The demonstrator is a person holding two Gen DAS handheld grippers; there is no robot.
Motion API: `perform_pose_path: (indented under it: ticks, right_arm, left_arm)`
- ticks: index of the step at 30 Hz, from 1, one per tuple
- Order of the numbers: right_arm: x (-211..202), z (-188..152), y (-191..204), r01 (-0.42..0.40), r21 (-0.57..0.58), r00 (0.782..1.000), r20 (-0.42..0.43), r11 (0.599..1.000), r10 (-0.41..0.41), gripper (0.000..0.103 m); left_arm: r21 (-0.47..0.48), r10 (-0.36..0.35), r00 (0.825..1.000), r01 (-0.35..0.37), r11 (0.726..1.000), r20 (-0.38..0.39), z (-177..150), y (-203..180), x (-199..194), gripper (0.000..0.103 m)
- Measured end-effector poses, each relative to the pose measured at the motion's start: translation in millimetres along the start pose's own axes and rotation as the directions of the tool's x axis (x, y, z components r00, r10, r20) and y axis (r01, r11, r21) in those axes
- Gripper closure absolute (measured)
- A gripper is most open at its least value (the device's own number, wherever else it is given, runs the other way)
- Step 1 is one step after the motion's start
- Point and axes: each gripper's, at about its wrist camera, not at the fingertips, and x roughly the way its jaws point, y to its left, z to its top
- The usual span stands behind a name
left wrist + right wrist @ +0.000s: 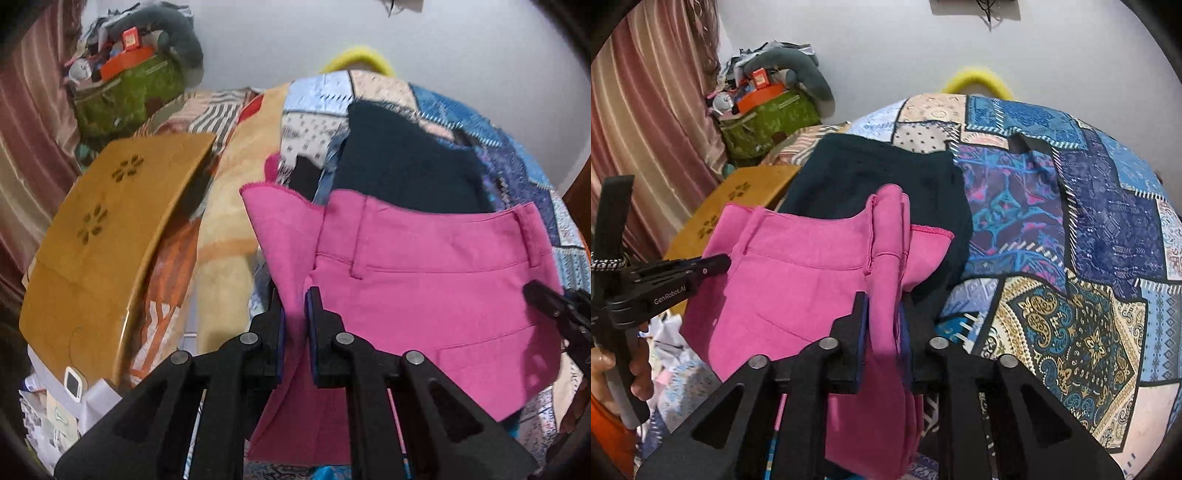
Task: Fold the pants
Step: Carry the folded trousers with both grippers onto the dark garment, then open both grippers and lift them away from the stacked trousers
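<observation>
Bright pink fabric pants (424, 266) held up between both tools, above a bed.

The pants hang with the waistband uppermost, belt loops showing, stretched across in front of a dark teal folded garment (871, 173) that lies on the blue patchwork-print bedspread (1089, 206). The left tool (294, 306) has its black fingers pressed together on one side edge of the pink cloth; the right tool (881, 314) pinches a bunched fold at the other side, cloth trailing down between its fingers. Left of the bed stands a tan wooden lap desk with flower-shaped cutouts (107, 236), and farther back, against the white wall beside a pink striped curtain (653, 122), a green bag heaped with clutter (768, 118).
</observation>
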Motion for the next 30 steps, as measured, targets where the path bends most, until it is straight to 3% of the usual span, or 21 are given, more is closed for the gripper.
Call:
perform_pose_path:
  ticks: [3,7,10,16,20,22,25,30]
  right_arm:
    - [-4,-4,-2,0.037,-0.017,0.999,0.002,0.999,-0.037,0.078]
    - [-16,-10,-2,0.101,-0.077,0.995,0.014,0.992,-0.101,0.076]
    - [-28,-13,-4,0.131,-0.097,0.991,0.015,0.987,-0.130,0.075]
    - [-82,-10,9,0.116,-0.118,0.991,0.083,0.986,-0.106,0.075]
    - [-144,-6,31,0.078,-0.138,0.982,0.184,0.987,-0.052,0.075]
    - [-172,-7,40,0.053,-0.144,0.973,0.230,0.988,-0.019,0.075]
    - [-222,-14,59,0.035,-0.170,0.948,0.317,0.985,0.021,0.075]
    - [-303,-40,87,0.009,-0.211,0.885,0.458,0.977,0.090,0.074]
  left_arm:
    - [0.001,0.034,0.999,-0.034,0.999,0.008,-6,6,1,0.078]
    - [0.048,0.091,0.996,-0.092,0.995,0.006,-15,10,-6,0.073]
    - [0.060,0.096,0.995,-0.096,0.994,-0.004,-21,12,-16,0.071]
    - [0.084,0.058,0.996,-0.063,0.994,0.065,-28,3,-80,0.071]
    - [0.098,-0.037,0.986,0.021,0.995,0.161,-31,-10,-150,0.066]
    - [0.122,-0.061,0.968,0.032,0.992,0.245,-37,-20,-198,0.059]
    - [0.153,-0.090,0.934,0.039,0.987,0.345,-49,-32,-257,0.058]
    - [0.173,-0.149,0.866,0.073,0.982,0.478,-84,-45,-347,0.058]
